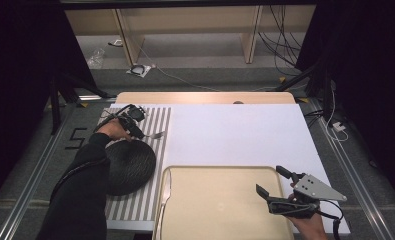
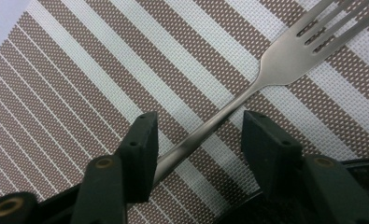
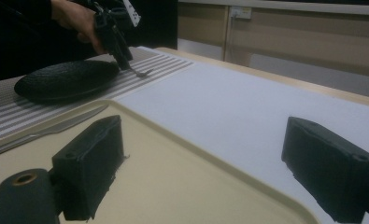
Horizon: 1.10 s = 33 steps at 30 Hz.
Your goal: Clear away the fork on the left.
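A silver fork (image 1: pixel 156 135) (image 2: pixel 275 60) lies on the striped placemat (image 1: pixel 155 120) (image 2: pixel 79 93), tines pointing right, beside a black plate (image 1: pixel 130 165) (image 3: pixel 65 79). My left gripper (image 1: pixel 140 134) (image 2: pixel 196 123) points down at it, and the fork's handle runs slantwise between the jaws. It passes close by the left pad, while the right pad stands clear of it. My right gripper (image 1: pixel 270 180) (image 3: pixel 201 144) hovers open over the right part of the beige tray (image 1: pixel 220 210) (image 3: pixel 173 177) with nothing between its jaws. The left gripper (image 3: pixel 121 58) and the fork (image 3: pixel 145 73) also appear far off in the right gripper view.
A table knife (image 1: pixel 165 192) (image 3: pixel 46 130) lies on the tray's left rim. A white sheet (image 1: pixel 235 135) covers the table behind the tray. The black plate's rim (image 2: pixel 359 163) lies right under the left gripper's right jaw. Cables and shelf legs sit on the floor beyond the table.
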Available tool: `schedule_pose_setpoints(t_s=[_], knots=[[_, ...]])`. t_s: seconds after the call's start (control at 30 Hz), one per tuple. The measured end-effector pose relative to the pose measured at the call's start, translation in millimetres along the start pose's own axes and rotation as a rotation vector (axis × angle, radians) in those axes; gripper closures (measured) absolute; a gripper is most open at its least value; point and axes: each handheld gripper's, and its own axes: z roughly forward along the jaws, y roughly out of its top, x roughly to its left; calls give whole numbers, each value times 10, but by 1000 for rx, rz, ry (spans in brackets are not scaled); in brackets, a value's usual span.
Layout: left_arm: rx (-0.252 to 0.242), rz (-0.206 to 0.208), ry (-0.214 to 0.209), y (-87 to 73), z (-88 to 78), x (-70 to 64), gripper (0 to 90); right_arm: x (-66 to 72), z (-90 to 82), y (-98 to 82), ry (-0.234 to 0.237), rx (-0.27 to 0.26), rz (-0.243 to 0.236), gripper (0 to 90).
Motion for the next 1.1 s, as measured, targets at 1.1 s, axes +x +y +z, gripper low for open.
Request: schedule_pose_setpoints(t_s=[1.1], knots=[[57, 76, -73, 61, 66, 34, 665, 5, 1, -2, 4, -1, -1, 138]])
